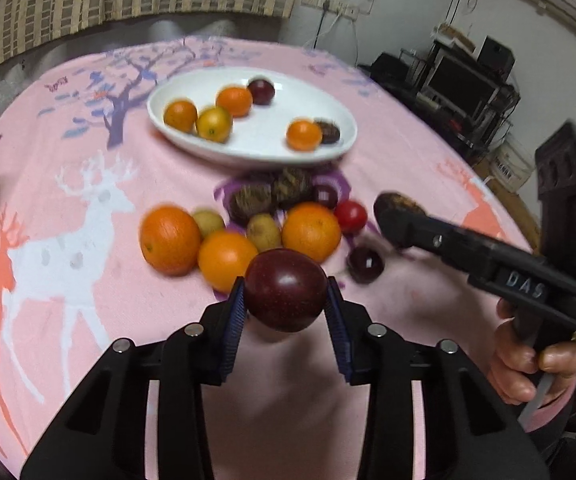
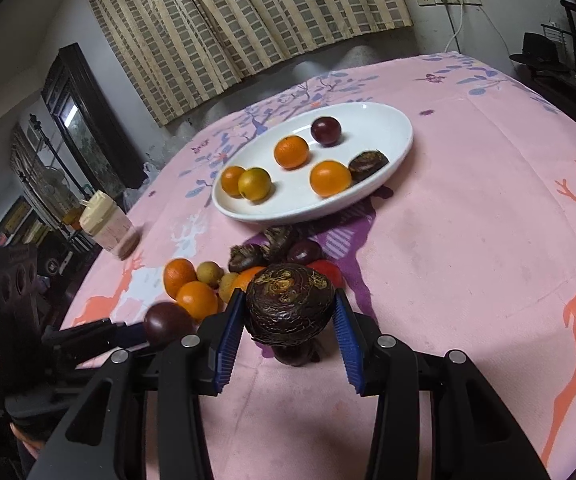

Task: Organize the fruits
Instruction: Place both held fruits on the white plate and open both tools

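Observation:
My left gripper (image 1: pixel 286 300) is shut on a dark red plum (image 1: pixel 286 290), held above the pink cloth in front of a loose pile of oranges (image 1: pixel 170 240), small brown fruits and dark chestnuts (image 1: pixel 252 202). My right gripper (image 2: pixel 290 320) is shut on a dark brown water chestnut (image 2: pixel 290 302); in the left wrist view it reaches in from the right (image 1: pixel 398 210). The white oval plate (image 1: pixel 260 148) behind the pile holds several small oranges, a plum (image 1: pixel 261 91) and a chestnut. It also shows in the right wrist view (image 2: pixel 384 120).
A jar (image 2: pixel 106 226) stands at the table's left edge. A small red fruit (image 1: pixel 351 216) and another plum (image 1: pixel 365 264) lie right of the pile. Curtains hang behind the table; shelves with electronics stand at the right.

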`<state>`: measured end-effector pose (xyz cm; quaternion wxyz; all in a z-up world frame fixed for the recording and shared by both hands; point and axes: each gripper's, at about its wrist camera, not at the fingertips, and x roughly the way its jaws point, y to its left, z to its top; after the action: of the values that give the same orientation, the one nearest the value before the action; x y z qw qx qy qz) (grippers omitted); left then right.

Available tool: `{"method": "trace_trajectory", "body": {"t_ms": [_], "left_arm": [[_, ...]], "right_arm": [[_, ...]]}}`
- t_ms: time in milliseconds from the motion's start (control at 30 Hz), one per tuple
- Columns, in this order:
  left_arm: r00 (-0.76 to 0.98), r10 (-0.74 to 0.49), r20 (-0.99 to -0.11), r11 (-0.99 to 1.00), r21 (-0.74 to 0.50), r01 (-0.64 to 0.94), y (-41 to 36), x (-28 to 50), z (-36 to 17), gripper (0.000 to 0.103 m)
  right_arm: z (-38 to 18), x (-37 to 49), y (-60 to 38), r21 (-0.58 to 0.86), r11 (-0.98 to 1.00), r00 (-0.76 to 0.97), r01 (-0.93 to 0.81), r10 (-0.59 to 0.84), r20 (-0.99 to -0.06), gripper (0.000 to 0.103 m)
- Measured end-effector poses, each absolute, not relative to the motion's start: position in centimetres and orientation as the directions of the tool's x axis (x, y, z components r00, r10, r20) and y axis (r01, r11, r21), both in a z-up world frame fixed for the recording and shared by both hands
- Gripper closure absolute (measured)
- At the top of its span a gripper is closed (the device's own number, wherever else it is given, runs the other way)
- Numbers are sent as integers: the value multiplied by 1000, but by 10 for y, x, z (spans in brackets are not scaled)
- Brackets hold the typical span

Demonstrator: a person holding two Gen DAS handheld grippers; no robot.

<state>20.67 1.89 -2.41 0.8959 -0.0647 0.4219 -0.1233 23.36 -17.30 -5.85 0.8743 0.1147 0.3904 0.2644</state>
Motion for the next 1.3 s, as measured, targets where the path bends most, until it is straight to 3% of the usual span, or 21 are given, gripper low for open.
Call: {"method": "trace_trajectory", "body": {"t_ms": [200,533,600,667,833,1000,1300], "left_arm": [[694,-278,-664,956,-257,137,42,273,13,65],[661,-188,-727,980,-180,80,31,377,0,65],[651,-163,-742,984,-166,57,32,382,-4,58],[679,-150,-718,985,-169,39,38,376,2,24],[778,-74,-623,993,-117,1,56,331,31,6],[812,-13,-584,989,-127,-76,85,293,34,5],[760,51,-647,969,-153,-195,124,267,9,5]], "right_arm": [[-24,271,-170,315,880,665,-356,475,-576,58],[-41,373,-144,246,920,665,-305,391,-637,57],[-43,374,-141,229,923,670,-308,382,-637,53],[-41,369,-141,228,920,662,-319,389,-640,49],[-22,333,-141,213,904,689,-371,422,-590,46],[-20,296,-119,168,850,631,-499,490,-601,45],[-47,254,-87,53,761,504,-646,478,-719,44]]}}
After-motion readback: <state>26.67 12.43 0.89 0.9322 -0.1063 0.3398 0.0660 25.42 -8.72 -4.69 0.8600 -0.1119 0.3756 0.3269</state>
